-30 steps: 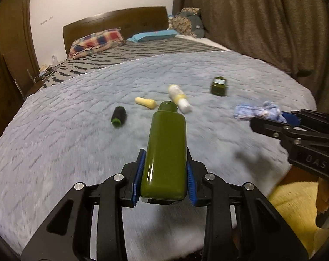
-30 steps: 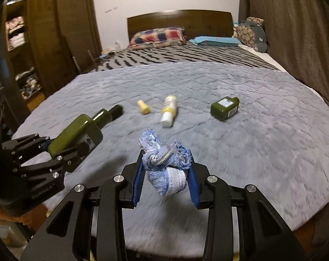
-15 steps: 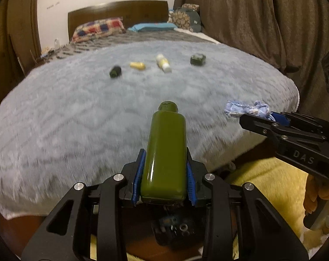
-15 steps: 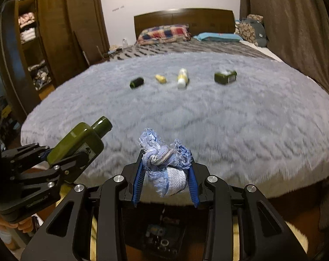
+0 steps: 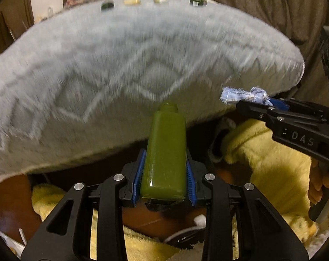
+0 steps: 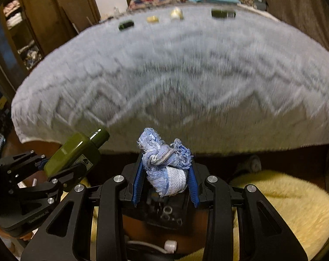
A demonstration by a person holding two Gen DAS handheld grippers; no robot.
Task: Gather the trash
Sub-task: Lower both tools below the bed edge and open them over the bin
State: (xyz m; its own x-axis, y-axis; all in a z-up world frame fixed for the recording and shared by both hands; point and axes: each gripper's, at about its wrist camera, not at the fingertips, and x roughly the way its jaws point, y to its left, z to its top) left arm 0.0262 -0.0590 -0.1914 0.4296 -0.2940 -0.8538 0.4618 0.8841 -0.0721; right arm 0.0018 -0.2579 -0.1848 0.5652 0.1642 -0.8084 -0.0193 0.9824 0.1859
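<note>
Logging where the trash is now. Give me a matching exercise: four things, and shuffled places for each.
Things:
1. green bottle
2. blue rag
3. black cap
4. yellow fleece

Places:
A. on the grey blanket
B. in the right tongs
C. below the bed edge
D. in the left tongs

Pairs: 1-D, 2-B, 3-A, 4-C

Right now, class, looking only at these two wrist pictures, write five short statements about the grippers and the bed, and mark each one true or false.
1. The left gripper holds a green bottle. True.
2. The right gripper is empty. False: it clamps a frayed blue cloth.
3. Four small items lie far back on the grey blanket. True.
4. The green bottle has a white cap. False: its top is green.
5. Yellow fluffy fabric shows below the grippers. True.
</note>
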